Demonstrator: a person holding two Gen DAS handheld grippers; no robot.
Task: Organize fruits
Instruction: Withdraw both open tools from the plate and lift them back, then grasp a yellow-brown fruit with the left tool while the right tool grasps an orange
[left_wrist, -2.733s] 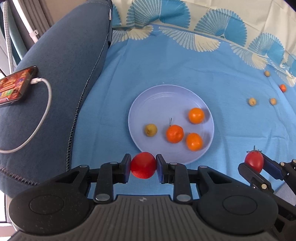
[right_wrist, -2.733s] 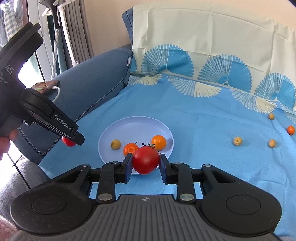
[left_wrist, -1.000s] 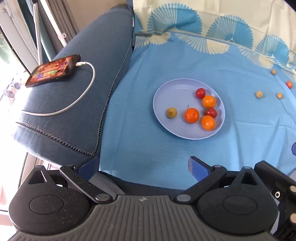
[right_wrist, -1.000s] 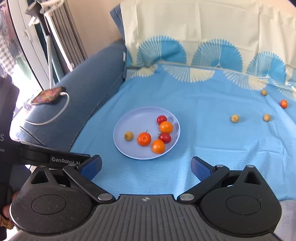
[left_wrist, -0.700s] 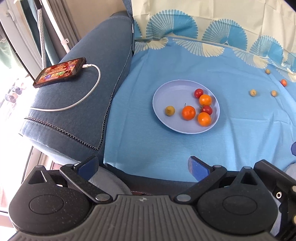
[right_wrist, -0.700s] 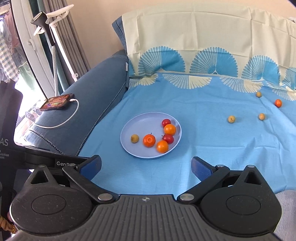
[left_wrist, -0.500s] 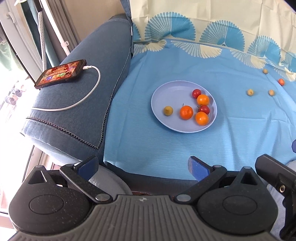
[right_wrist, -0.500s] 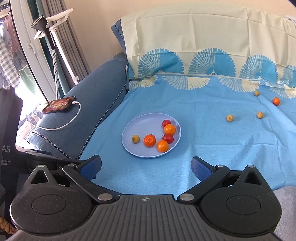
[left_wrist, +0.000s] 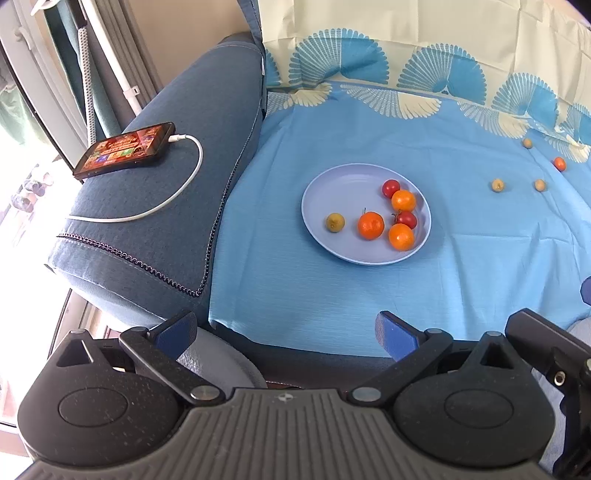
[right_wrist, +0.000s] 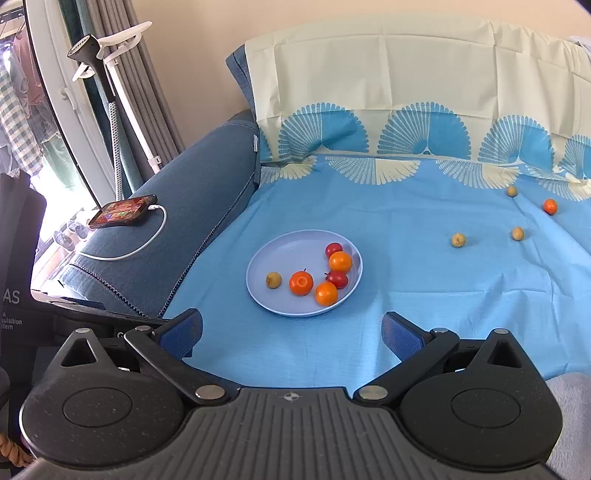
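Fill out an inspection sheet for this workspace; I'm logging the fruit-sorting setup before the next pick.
Surface: blue patterned cloth over a sofa seat.
Job's things: lilac plate holds six fruits: two red, three orange, one yellow-green. Four loose fruits lie far right on the cloth: three yellowish, one orange.
Clutter: phone, screen lit, on the sofa arm.
Grippers: left gripper and right gripper both open and empty, apart from the plate.
Cables: white charging cable plugged into the phone, looping over the arm.
Surroundings: curtains and a white stand by the window.
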